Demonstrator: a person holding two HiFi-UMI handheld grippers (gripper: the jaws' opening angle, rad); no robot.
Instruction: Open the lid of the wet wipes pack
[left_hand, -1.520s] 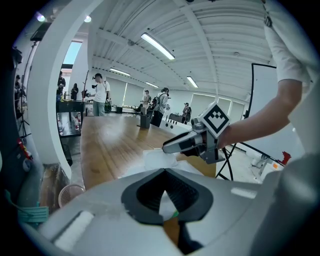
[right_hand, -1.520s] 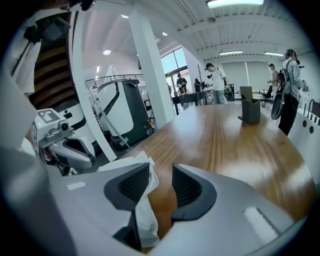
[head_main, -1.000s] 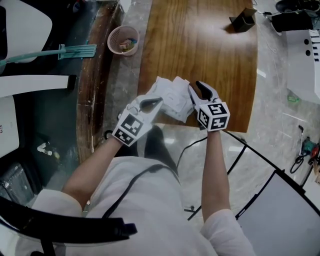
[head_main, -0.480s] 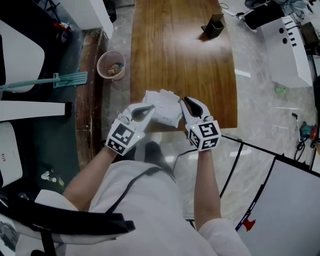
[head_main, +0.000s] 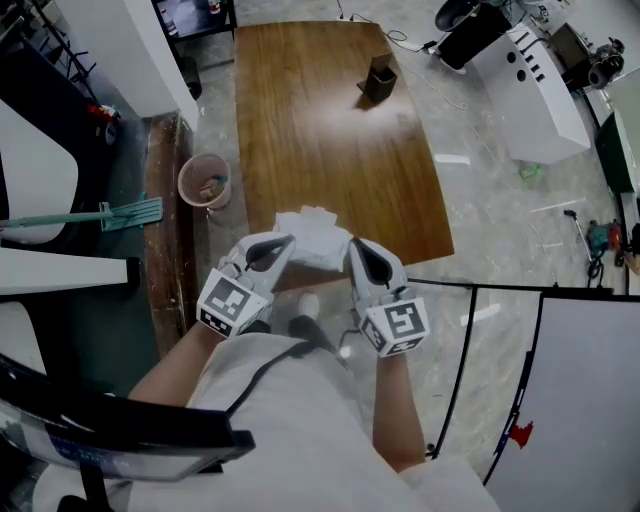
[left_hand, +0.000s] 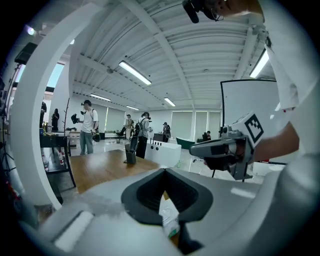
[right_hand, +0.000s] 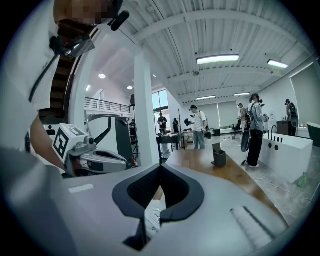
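The white wet wipes pack (head_main: 312, 238) hangs in the air over the near edge of the wooden table (head_main: 330, 130), held between both grippers. My left gripper (head_main: 289, 242) is shut on its left side. My right gripper (head_main: 352, 246) is shut on a thin part of its right edge. In the left gripper view the closed left gripper (left_hand: 167, 200) shows a strip of the pack (left_hand: 170, 224) in the slit, with the right gripper (left_hand: 225, 150) opposite. In the right gripper view the right gripper (right_hand: 160, 195) pinches the pack (right_hand: 153, 219), and the left gripper (right_hand: 95, 159) is at the left.
A black holder (head_main: 378, 80) stands at the table's far end. A pink waste basket (head_main: 205, 182) and a teal mop (head_main: 105, 215) are on the floor to the left. White equipment (head_main: 525, 85) sits at the far right. Several people stand in the background (right_hand: 200, 127).
Both grippers have risen with the pack and come closer to my body. The right gripper's jaws have closed on the pack's right edge.
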